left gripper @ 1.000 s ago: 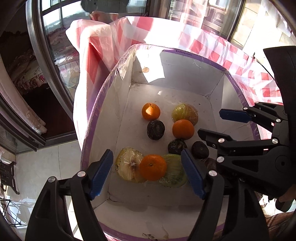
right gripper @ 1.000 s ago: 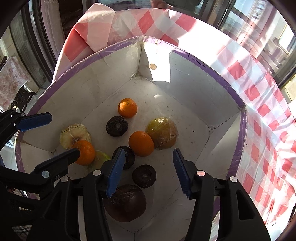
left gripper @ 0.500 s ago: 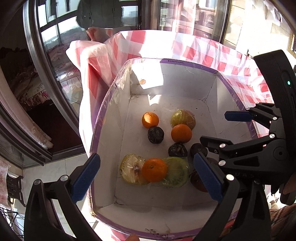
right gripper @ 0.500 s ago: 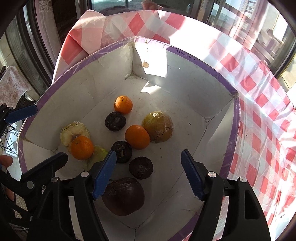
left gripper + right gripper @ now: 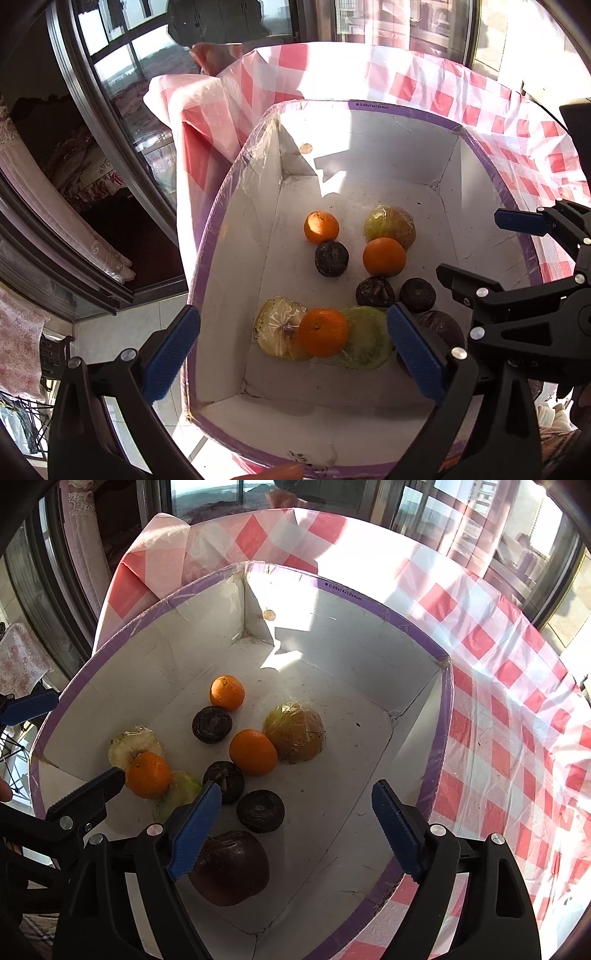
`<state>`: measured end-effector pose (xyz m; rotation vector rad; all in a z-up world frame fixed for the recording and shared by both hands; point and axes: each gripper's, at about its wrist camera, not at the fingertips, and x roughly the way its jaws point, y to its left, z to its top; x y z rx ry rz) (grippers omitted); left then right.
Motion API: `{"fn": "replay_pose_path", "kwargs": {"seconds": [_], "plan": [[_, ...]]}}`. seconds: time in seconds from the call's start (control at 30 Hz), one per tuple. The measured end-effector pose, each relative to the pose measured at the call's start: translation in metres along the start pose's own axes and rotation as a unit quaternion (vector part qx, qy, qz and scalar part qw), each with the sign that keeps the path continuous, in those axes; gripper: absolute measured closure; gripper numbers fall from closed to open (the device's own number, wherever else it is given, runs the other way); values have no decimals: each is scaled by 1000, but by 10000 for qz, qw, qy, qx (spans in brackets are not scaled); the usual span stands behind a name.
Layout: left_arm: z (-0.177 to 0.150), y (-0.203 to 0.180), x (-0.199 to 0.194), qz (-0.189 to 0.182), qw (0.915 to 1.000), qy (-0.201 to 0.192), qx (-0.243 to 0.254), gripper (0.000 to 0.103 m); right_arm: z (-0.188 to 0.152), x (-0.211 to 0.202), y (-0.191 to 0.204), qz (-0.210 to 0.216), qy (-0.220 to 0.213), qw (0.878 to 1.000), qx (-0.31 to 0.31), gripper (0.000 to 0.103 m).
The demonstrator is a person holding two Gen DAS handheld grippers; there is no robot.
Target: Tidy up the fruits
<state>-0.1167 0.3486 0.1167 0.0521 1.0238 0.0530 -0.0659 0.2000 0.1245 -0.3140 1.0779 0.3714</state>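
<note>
Fruits point(image 5: 253, 752) all lie loose on the floor of the white box point(image 5: 369, 638); left gripper point(image 5: 291, 350) has spread to full width, right gripper point(image 5: 295, 827) still opening, both empty above the box's near end, so last deposit looks finished.

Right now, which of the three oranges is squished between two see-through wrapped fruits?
The orange nearest the left tongs. It lies between wrapped fruits; the other two oranges sit farther back.
</note>
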Motion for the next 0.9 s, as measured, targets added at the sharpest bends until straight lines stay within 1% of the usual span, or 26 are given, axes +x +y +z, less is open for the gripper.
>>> {"fn": "replay_pose_path", "kwargs": {"seconds": [0.1,0.3,0.43,0.47,0.53,0.6,0.77,0.9], "plan": [[-2,0,1,-92,9999,64,-34,2,-1,0,-1,-43,6,10000,-15,18],[-4,0,6,-197,9996,197,-107,2,-2,3,-3,-66,46,10000,-25,18],[-5,2,10,-379,9985,280,-270,2,-1,2,-4,-67,43,10000,25,17],[-6,2,9,-374,9985,243,-318,2,-2,1,-5,-65,41,10000,47,17],[-9,-1,7,-124,9993,61,-347,2,-4,-1,-6,-71,40,10000,55,17],[-9,-3,8,-128,9993,93,-324,2,-7,-2,-9,-88,40,9999,59,17],[-9,-5,11,-54,9989,282,-371,2,-9,-2,-11,38,-50,10000,-35,17],[-5,-15,0,279,9991,109,-284,1,-9,-4,-17,177,-139,9997,-81,18]]}}
